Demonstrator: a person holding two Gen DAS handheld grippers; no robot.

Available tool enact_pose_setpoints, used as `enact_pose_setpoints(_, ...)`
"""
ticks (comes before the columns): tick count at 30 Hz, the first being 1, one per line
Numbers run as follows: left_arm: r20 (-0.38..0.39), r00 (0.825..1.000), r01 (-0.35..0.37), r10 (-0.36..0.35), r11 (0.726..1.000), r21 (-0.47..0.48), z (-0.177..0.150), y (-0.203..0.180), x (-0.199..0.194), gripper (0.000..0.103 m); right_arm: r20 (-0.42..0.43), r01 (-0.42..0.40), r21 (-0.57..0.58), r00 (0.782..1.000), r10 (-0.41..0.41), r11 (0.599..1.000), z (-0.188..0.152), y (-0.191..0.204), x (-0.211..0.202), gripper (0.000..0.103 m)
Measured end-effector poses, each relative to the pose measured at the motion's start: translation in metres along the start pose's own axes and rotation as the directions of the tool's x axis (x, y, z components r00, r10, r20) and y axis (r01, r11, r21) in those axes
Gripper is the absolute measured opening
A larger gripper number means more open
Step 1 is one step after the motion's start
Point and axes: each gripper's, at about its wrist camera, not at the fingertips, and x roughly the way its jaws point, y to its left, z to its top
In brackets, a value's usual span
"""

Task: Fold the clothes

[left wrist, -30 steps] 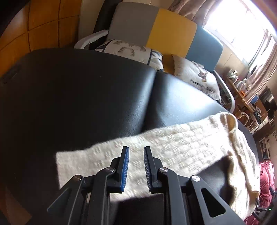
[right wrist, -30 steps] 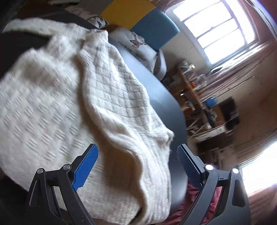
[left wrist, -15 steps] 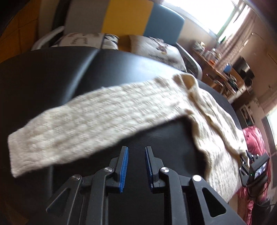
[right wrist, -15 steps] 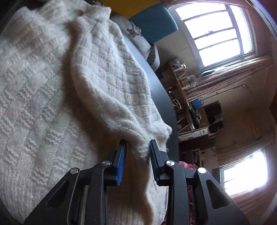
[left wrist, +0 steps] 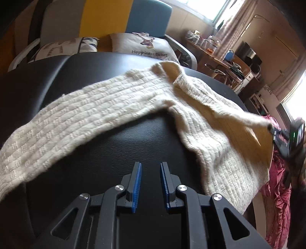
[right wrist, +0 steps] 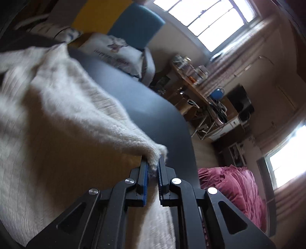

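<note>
A cream knit sweater (left wrist: 114,107) lies on a black padded table (left wrist: 133,145), one sleeve stretched out to the left. My left gripper (left wrist: 150,168) hovers over bare table just in front of the sweater, jaws a narrow gap apart with nothing between them. My right gripper (right wrist: 153,164) is shut on the end of the sweater's other sleeve (right wrist: 107,126) and holds it lifted above the body of the sweater. The right gripper also shows at the far right of the left wrist view (left wrist: 271,128), with the sleeve pulled taut to it.
A sofa with grey, yellow and blue panels (left wrist: 107,17) and printed cushions (left wrist: 141,44) stands behind the table. A cluttered wooden desk (right wrist: 191,80) is to the right. A red quilt (right wrist: 233,187) lies past the table's right edge.
My right gripper closed on the sleeve end and lifted it off the sweater. My left gripper drew back from the left sleeve to bare table.
</note>
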Motion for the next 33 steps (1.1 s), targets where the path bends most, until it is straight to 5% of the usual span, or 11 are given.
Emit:
enact_pose_setpoints(5, -0.008, 1.0, -0.004, 0.004, 1.0, 0.009, 0.001, 0.0, 0.003, 0.019, 0.0, 0.02, 0.104, 1.0, -0.02, 0.994, 0.022, -0.039, 0.009, 0.008)
enact_pose_setpoints(11, -0.015, 0.999, -0.032, 0.032, 0.999, -0.02, 0.005, 0.011, 0.009, 0.019, -0.101, -0.008, 0.198, 0.995, 0.029, 0.98, 0.042, -0.062, 0.074, 0.008)
enact_pose_setpoints(20, 0.016, 0.996, -0.086, 0.088, 0.994, -0.072, 0.023, 0.037, 0.007, 0.019, -0.272, -0.105, 0.329, 0.941, 0.2, 0.939, 0.048, -0.055, 0.172, 0.011)
enact_pose_setpoints(25, 0.062, 0.992, -0.102, 0.111, 0.986, -0.128, 0.04, 0.057, -0.001, 0.019, -0.195, -0.092, 0.269, 0.97, 0.147, 0.959, 0.043, -0.055, 0.134, 0.021)
enact_pose_setpoints(30, 0.076, 0.976, -0.193, 0.203, 0.973, -0.123, 0.05, 0.082, -0.006, 0.019, -0.036, -0.067, 0.247, 0.996, 0.079, 0.967, 0.033, -0.058, 0.057, 0.064)
enact_pose_setpoints(33, 0.069, 0.968, -0.232, 0.239, 0.968, -0.097, 0.054, 0.093, -0.006, 0.02, 0.032, -0.148, 0.198, 0.989, 0.145, 0.969, 0.024, -0.035, 0.012, 0.064)
